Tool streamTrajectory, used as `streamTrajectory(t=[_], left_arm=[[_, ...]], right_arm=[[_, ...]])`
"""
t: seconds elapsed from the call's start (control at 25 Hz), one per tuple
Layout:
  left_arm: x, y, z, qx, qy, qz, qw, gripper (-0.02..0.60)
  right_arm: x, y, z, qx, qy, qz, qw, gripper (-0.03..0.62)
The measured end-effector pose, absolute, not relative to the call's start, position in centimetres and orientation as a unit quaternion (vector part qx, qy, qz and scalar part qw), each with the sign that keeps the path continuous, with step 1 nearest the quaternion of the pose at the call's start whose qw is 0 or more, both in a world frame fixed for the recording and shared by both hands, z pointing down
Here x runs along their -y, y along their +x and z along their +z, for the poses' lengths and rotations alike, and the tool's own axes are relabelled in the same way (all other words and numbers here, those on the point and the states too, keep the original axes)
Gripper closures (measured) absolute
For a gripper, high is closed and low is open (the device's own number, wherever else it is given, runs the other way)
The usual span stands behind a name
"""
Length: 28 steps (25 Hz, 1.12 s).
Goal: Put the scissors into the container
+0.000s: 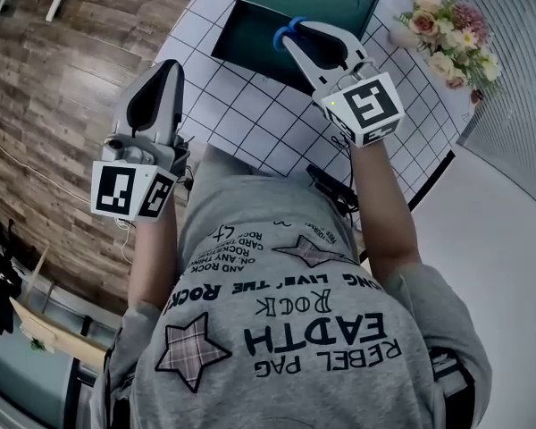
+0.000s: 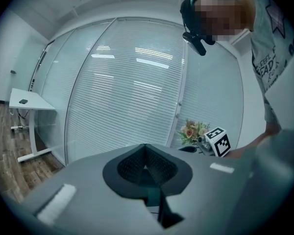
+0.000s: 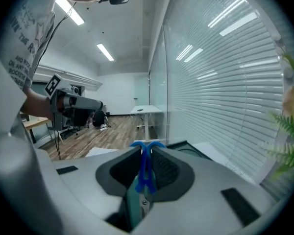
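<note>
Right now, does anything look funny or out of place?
Nothing is spilled or broken. The scissors are pinched in the right gripper, blue handles poking out, over the container, not in it yet.

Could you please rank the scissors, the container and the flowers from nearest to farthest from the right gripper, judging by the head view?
1. Scissors: clamped between the jaws of the right gripper.
2. Container: dark tray just beyond the gripper's tips.
3. Flowers: farthest, off to its right.
</note>
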<state>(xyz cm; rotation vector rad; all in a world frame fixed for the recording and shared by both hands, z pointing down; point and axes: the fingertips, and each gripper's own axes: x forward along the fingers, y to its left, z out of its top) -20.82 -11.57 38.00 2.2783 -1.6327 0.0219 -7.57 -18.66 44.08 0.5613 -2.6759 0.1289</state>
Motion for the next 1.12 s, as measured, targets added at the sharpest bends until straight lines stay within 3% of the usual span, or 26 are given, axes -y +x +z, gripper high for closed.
streamTrajectory(t=[0.68, 1.12], left_arm=[[11.2, -21.2, 39.6, 0.579, 0.795, 0.012, 0.182, 0.572], [10.8, -21.6, 40.5, 0.585, 0.787, 0.017, 0.194, 0.572]], right_arm=[[17.8, -8.6, 50.0, 0.947, 0.168, 0.038, 0.270, 0.516], [18.2, -8.2, 54.1, 0.920, 0.165, 0.057, 0.351, 0.516]])
